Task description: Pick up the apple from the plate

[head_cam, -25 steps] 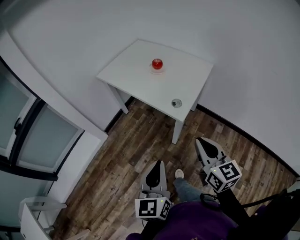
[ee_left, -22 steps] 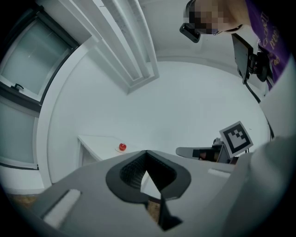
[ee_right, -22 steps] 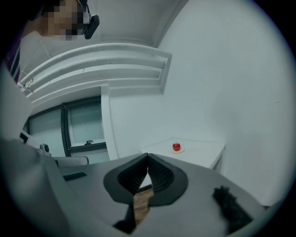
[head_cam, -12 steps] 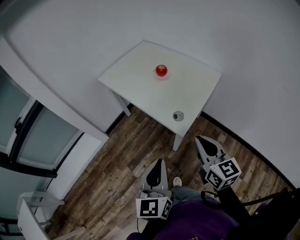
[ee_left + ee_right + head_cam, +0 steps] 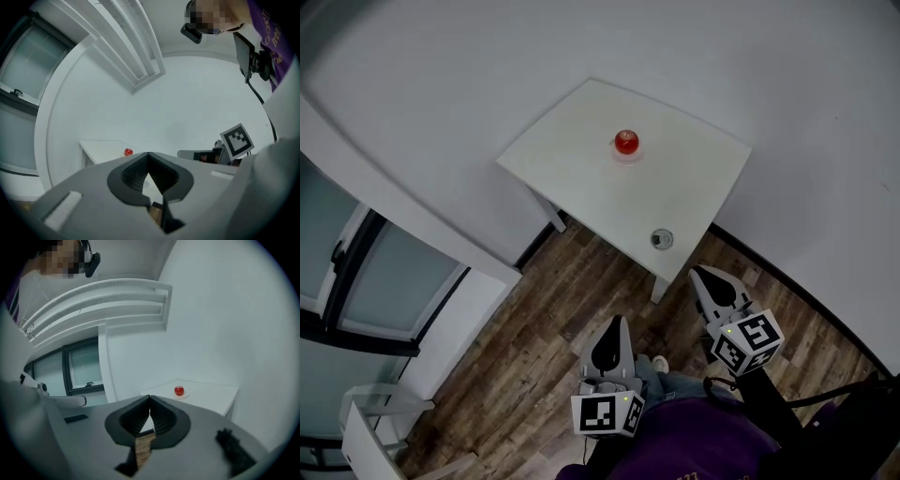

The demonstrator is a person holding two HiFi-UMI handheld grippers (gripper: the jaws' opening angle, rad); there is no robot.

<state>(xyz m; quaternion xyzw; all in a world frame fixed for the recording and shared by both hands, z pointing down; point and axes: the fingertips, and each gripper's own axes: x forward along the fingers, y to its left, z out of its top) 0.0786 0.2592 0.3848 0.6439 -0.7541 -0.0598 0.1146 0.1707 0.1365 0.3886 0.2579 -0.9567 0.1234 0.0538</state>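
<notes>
Tabletop [image 5: 581, 173] looms nearer than before.
Left hand-held gripper [image 5: 616, 324] and right hand-held gripper [image 5: 701, 277] are closed, empty; apple [image 5: 626, 142] sits on plate [image 5: 628, 157]; reach and grasp remain.

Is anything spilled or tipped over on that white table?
No, nothing stands out. The apple sits on its plate near the middle of the table. A small round thing lies near the front edge, too small to tell what it is. No spill shows.
</notes>
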